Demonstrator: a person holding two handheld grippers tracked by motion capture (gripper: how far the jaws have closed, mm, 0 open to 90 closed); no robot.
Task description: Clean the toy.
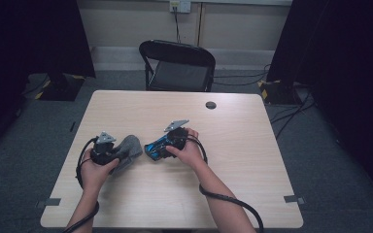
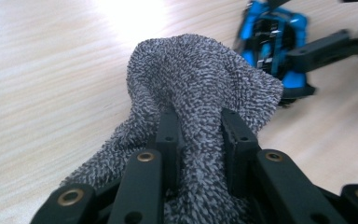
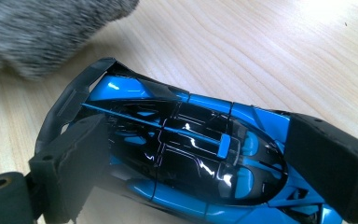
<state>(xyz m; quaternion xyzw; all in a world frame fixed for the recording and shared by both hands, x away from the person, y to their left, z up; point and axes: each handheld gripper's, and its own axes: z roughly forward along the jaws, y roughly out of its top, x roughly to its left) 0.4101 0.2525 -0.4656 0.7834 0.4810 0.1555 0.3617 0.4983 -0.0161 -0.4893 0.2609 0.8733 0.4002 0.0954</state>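
Wooden table (image 1: 252, 160): left gripper (image 1: 108, 151) jaws clench a grey cloth (image 2: 200, 93); right gripper (image 1: 167, 145) jaws clamp a half-hidden blue toy car (image 3: 177, 154).

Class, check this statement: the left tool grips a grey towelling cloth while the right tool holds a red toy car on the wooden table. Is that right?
Not quite. The toy car is blue and black, not red, as the right gripper view shows. The rest stands: the left tool grips the grey towelling cloth, and the right tool holds the car on the wooden table.
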